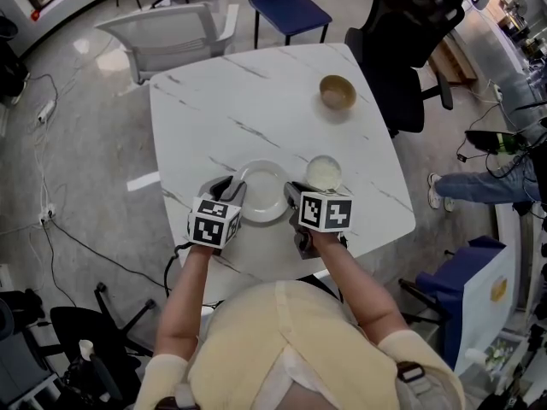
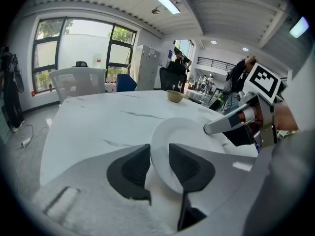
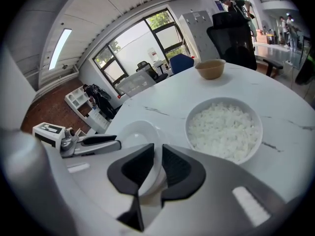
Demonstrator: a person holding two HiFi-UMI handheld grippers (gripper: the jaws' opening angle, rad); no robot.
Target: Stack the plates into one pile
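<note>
A white plate (image 1: 263, 190) lies on the marble table (image 1: 231, 101) close to its near edge. My left gripper (image 1: 231, 188) straddles the plate's left rim and my right gripper (image 1: 295, 193) straddles its right rim. In the left gripper view the plate (image 2: 184, 132) passes between the left gripper's (image 2: 159, 159) jaws, which stand slightly apart from the rim. In the right gripper view the plate's (image 3: 133, 132) edge runs through the narrow gap of the right gripper (image 3: 157, 163), with no firm pinch showing.
A white bowl of rice (image 1: 324, 172) stands just right of the plate, close to my right gripper. A tan bowl (image 1: 337, 92) sits at the table's far right. Office chairs ring the table's far side; cables lie on the floor at left.
</note>
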